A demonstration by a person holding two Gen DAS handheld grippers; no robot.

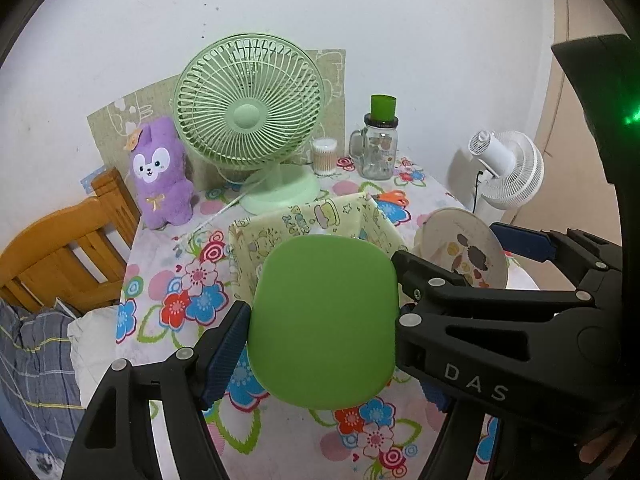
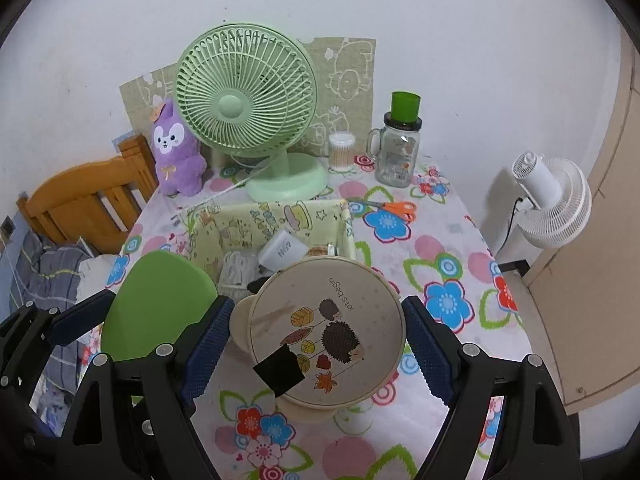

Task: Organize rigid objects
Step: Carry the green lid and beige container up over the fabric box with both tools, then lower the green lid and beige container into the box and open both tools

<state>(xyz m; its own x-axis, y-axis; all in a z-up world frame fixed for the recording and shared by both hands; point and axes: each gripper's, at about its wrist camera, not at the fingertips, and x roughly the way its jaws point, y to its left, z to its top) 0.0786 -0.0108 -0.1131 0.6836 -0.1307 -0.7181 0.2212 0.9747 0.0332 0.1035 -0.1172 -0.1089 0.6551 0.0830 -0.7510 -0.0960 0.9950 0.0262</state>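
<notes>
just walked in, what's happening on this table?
A person is working two handheld grippers over a floral tablecloth. The left gripper is clamped on a green rounded-square item, held above the table. The right gripper is clamped on a round beige container with a hedgehog lid. Both hang just in front of a yellow fabric bin that already has a white charger inside. Nothing has been dropped in from either gripper yet.

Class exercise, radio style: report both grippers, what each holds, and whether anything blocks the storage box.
Left gripper shut on green lid. Right gripper shut on round hedgehog tin. Fabric storage box ahead, charger already inside; no obstruction seen.
</notes>
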